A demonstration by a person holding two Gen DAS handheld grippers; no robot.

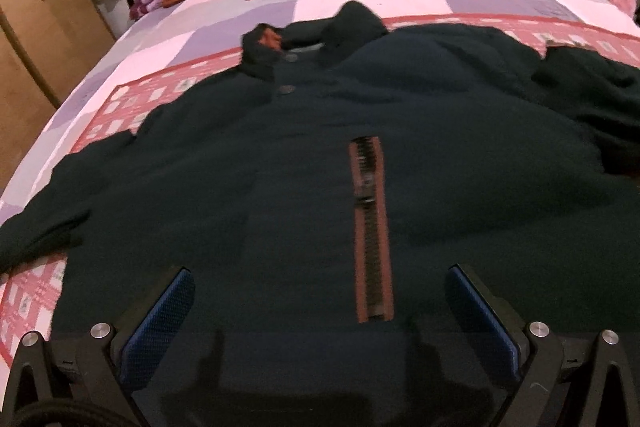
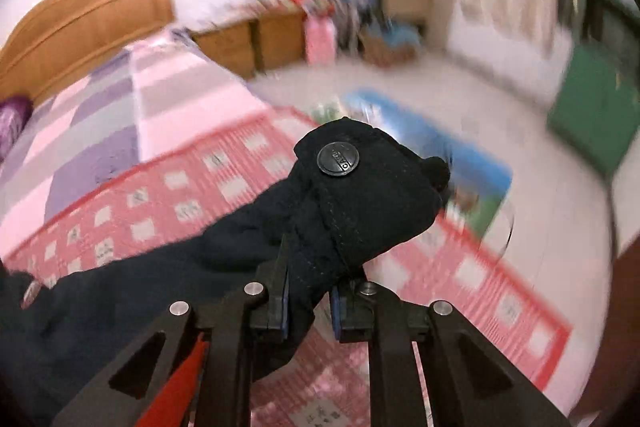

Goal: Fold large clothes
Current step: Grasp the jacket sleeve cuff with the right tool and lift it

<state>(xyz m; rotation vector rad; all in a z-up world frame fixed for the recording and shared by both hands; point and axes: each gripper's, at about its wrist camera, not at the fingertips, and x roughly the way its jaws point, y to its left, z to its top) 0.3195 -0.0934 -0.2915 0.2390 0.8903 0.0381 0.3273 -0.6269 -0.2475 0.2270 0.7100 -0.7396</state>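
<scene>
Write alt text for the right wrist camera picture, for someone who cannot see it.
The right hand-held gripper is shut on the cuff of a dark coat sleeve, which bears a round dark button. Below lies a bed with a pink, purple and red checked cover. The blurred room behind shows a wooden headboard and low cabinets.
</scene>
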